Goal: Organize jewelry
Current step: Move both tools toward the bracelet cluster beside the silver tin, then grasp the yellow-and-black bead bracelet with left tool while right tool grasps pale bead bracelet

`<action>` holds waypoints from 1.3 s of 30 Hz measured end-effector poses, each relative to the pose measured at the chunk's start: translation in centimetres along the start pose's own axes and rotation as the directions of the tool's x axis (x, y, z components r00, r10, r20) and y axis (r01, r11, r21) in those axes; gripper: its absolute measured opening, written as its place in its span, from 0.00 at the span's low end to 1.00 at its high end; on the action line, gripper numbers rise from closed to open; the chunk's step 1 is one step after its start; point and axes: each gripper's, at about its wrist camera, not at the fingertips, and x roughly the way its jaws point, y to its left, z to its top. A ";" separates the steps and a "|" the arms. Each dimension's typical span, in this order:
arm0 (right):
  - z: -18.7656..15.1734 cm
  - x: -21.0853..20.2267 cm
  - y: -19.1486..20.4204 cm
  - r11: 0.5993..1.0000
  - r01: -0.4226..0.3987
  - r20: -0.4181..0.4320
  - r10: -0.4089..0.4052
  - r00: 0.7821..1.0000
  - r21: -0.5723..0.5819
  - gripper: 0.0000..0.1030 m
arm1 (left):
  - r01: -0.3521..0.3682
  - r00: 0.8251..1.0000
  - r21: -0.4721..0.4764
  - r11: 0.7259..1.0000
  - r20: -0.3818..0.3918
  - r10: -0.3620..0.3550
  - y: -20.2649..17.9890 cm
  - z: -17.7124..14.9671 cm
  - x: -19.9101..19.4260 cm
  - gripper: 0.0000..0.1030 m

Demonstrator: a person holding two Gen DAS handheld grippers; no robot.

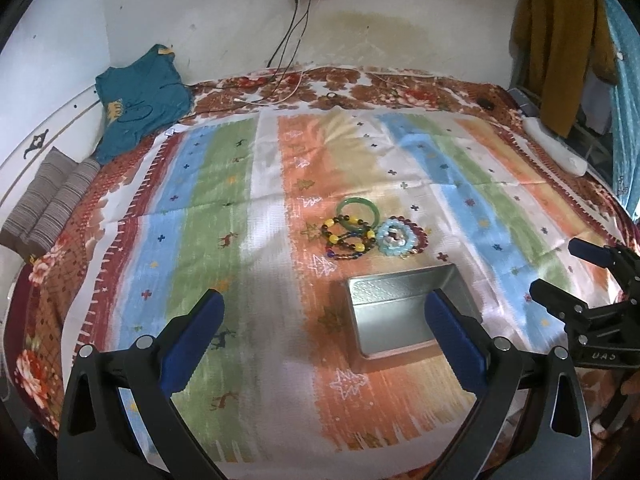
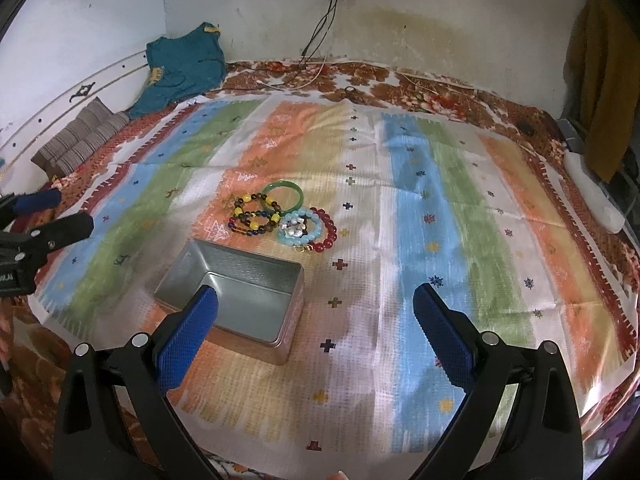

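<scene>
A heap of bracelets lies on the striped cloth: a green bangle (image 1: 357,211) (image 2: 282,197), dark and yellow beaded bracelets (image 1: 348,238) (image 2: 253,216), a light blue beaded one (image 1: 396,238) (image 2: 301,226) and a red beaded one (image 2: 326,234). Just in front of them stands an open, empty metal tin (image 1: 404,312) (image 2: 236,300). My left gripper (image 1: 326,300) is open above the cloth, its right finger over the tin. My right gripper (image 2: 316,296) is open too, its left finger over the tin's near edge. Each gripper shows at the side of the other view: the right gripper (image 1: 556,268), the left gripper (image 2: 68,210).
The striped cloth (image 2: 440,220) covers a bed with a floral sheet (image 1: 48,280). A teal garment (image 1: 140,100) and a folded striped cloth (image 1: 48,200) lie at the far left. Cables (image 1: 288,48) hang from a wall socket. Clothes (image 1: 560,48) hang at right beside a white object (image 2: 596,196).
</scene>
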 end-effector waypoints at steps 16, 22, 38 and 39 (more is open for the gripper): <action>2.8 2.7 -1.4 1.000 0.003 -0.033 -0.002 0.999 0.028 0.96 | -0.043 0.998 -0.010 0.999 -0.048 0.042 0.6 3.5 3.5 0.95; 3.5 3.5 -1.1 1.000 -0.005 -0.043 0.005 0.999 0.015 0.96 | -0.041 0.996 -0.030 0.999 -0.082 0.038 0.8 4.6 5.3 0.95; 5.1 6.6 1.5 0.995 -0.037 -0.091 0.029 0.995 -0.088 0.96 | -0.012 0.983 -0.095 0.995 -0.181 -0.005 1.3 7.1 10.6 0.95; 5.2 6.8 1.5 0.995 -0.039 -0.094 0.030 0.995 -0.090 0.96 | -0.022 0.983 -0.089 0.996 -0.182 0.006 1.3 7.2 10.9 0.95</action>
